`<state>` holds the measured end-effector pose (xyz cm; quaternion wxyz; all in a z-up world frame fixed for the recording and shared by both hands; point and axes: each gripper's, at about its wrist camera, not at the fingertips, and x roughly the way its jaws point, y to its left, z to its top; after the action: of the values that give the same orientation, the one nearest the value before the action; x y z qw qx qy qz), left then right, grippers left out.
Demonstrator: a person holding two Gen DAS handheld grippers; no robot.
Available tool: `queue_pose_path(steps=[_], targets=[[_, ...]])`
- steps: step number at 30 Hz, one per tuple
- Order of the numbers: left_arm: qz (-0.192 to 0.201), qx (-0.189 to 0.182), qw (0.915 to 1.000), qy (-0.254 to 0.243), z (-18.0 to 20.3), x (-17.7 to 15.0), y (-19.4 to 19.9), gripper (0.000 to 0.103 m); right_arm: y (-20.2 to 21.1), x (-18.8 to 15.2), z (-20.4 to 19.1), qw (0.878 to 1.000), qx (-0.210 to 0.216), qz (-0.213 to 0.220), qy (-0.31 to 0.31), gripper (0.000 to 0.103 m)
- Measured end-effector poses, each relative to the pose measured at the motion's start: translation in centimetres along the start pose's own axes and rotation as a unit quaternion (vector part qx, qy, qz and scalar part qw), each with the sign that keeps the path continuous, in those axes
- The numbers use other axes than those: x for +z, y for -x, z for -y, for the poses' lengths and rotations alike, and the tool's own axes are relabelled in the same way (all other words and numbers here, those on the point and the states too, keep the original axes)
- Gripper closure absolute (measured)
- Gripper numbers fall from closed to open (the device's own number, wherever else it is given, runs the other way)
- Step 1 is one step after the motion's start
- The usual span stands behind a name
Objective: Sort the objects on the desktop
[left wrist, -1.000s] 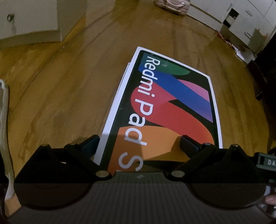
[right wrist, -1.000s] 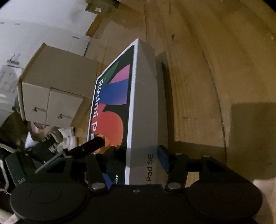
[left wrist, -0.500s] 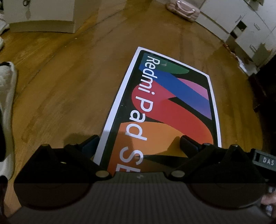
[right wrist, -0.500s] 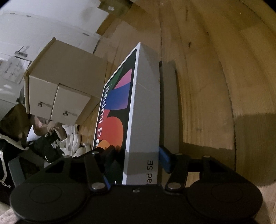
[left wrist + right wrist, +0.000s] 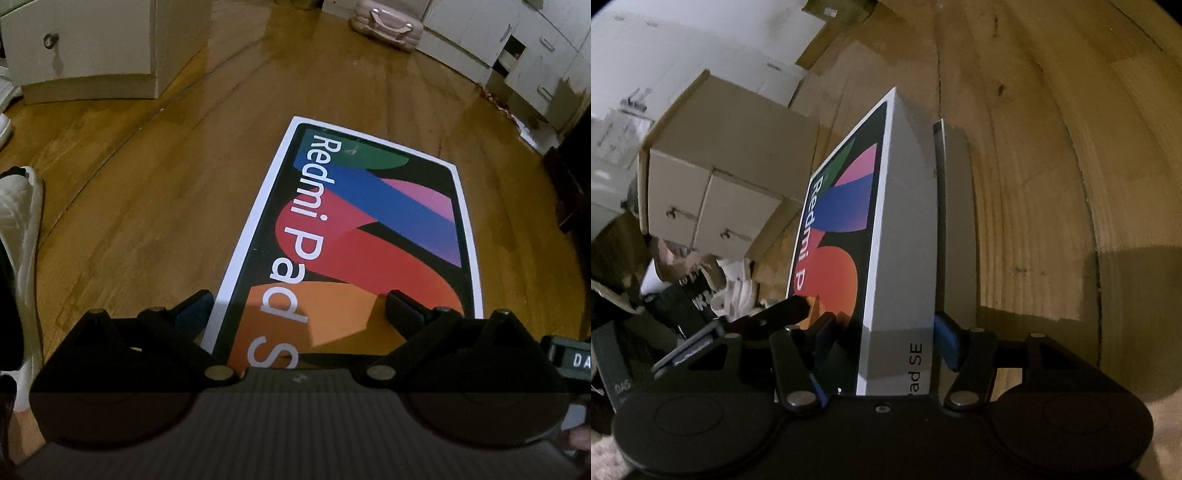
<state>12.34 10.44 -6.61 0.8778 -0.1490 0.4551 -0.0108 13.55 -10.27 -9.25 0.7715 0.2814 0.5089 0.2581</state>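
Observation:
The Redmi Pad SE box (image 5: 369, 229) has a colourful printed lid and lies lengthwise over the wooden floor (image 5: 147, 206). My left gripper (image 5: 297, 306) is open at its near end. One finger is off the box's left edge and the other is over the orange print. In the right wrist view the box (image 5: 905, 221) shows its grey side. My right gripper (image 5: 886, 332) clamps it across its thickness near the end marked "SE". Its jaws are opening, with the blue pad (image 5: 945, 339) still against the underside. A left gripper finger (image 5: 790, 308) lies on the lid.
A white cabinet (image 5: 92, 44) stands at the far left, seen too as a two-knob cabinet (image 5: 720, 177). A pink case (image 5: 384, 22) and white drawer units (image 5: 535, 66) line the back. A white shoe (image 5: 18, 206) lies at the left and bags and clutter (image 5: 683, 288) beside the person.
The left wrist view has tipped up, so more of the cabinet and the pink case show. The right wrist view has rolled a little. The box stays between the right jaws.

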Motion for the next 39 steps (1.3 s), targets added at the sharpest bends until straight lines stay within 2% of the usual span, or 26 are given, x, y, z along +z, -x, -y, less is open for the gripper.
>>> queue_pose_path(steps=[7, 12, 18, 22, 26, 27, 29, 31, 33, 39], targets=[[0.018, -0.017, 0.9997, 0.006, -0.1, 0.2, 0.1, 0.003, -0.3, -0.1, -1.3, 0.997, -0.062, -0.009, 0.042, 0.037], [0.018, -0.001, 0.9997, -0.019, 0.8, 0.4, -0.4, 0.003, -0.6, -0.1, -1.4, 0.996, -0.069, -0.004, 0.047, 0.038], [0.005, -0.007, 1.0000, 0.001, -0.1, 0.4, -1.3, 0.004, -0.1, 0.2, -0.5, 0.999, -0.050, 0.013, 0.016, 0.039], [-0.005, -0.027, 0.9981, 0.055, -1.6, 0.0, -1.1, 0.004, -0.9, -0.3, 0.8, 0.999, -0.049, -0.003, -0.008, 0.038], [-0.028, -0.044, 0.9946, 0.090, -3.2, -0.9, -1.7, 0.003, -1.7, -1.3, 3.3, 0.998, -0.002, -0.010, -0.065, 0.032], [-0.033, -0.045, 0.9942, 0.092, -3.3, -1.0, -1.9, 0.003, -1.7, -1.6, 3.7, 0.997, 0.012, -0.003, -0.074, 0.026], [-0.037, -0.046, 0.9936, 0.096, -3.5, -1.1, -2.1, 0.003, -1.6, -1.9, 4.2, 0.995, 0.031, 0.008, -0.089, 0.026], [-0.039, -0.043, 0.9937, 0.096, -3.4, -1.0, -2.2, 0.002, -1.6, -1.8, 4.0, 0.996, 0.024, 0.001, -0.087, 0.030], [-0.041, -0.038, 0.9946, 0.087, -2.9, -0.7, -2.3, 0.002, -1.5, -1.7, 3.6, 0.997, 0.006, -0.006, -0.075, 0.038], [-0.026, -0.054, 0.9950, 0.080, -2.8, 0.3, -1.0, 0.002, -1.2, -1.2, 2.7, 0.997, -0.001, -0.016, -0.079, 0.039]])
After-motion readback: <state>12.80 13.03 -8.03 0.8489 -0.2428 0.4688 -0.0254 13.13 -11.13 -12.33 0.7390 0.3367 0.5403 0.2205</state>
